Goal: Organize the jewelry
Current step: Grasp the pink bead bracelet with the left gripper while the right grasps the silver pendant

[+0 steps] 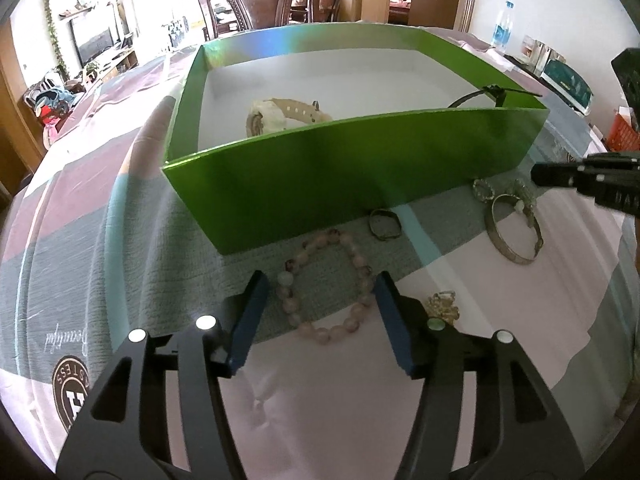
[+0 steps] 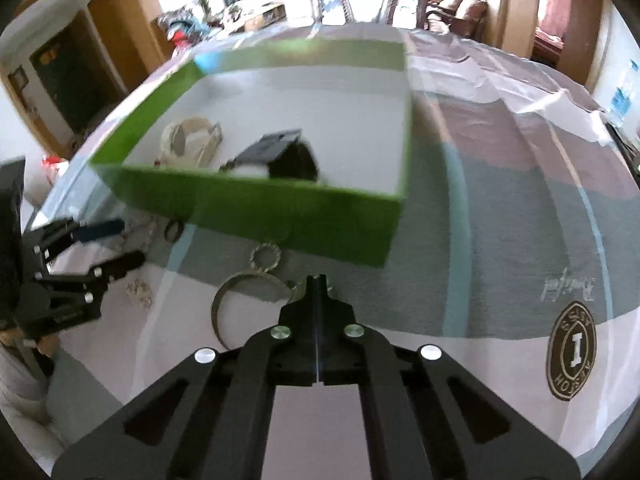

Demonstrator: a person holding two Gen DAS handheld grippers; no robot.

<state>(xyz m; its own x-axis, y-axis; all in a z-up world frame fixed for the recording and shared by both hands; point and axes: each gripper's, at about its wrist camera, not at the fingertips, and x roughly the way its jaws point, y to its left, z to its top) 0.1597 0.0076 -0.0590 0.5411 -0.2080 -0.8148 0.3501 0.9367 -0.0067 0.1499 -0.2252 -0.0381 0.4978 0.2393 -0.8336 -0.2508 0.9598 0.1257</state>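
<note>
A pink bead bracelet [image 1: 326,292] lies on the cloth before the green box [image 1: 340,168]. My left gripper [image 1: 322,280] stands open, its blue fingers either side of the beads. Close by lie a small dark ring [image 1: 385,224], a gold trinket [image 1: 442,306], a silver bangle [image 1: 514,236] and a filigree piece [image 1: 484,190]. My right gripper [image 2: 316,280] is shut, with its tips at the bangle's [image 2: 224,300] ornamented end; I cannot tell whether anything is pinched. Inside the box [image 2: 260,208] are a beige watch [image 2: 192,136] and a black strap [image 2: 288,156].
A striped cloth [image 1: 360,400] with a round brown logo covers the table. A carved wooden chair [image 1: 260,0] stands beyond the far edge. At the far right are a water bottle [image 1: 503,28] and a red crate [image 1: 624,136].
</note>
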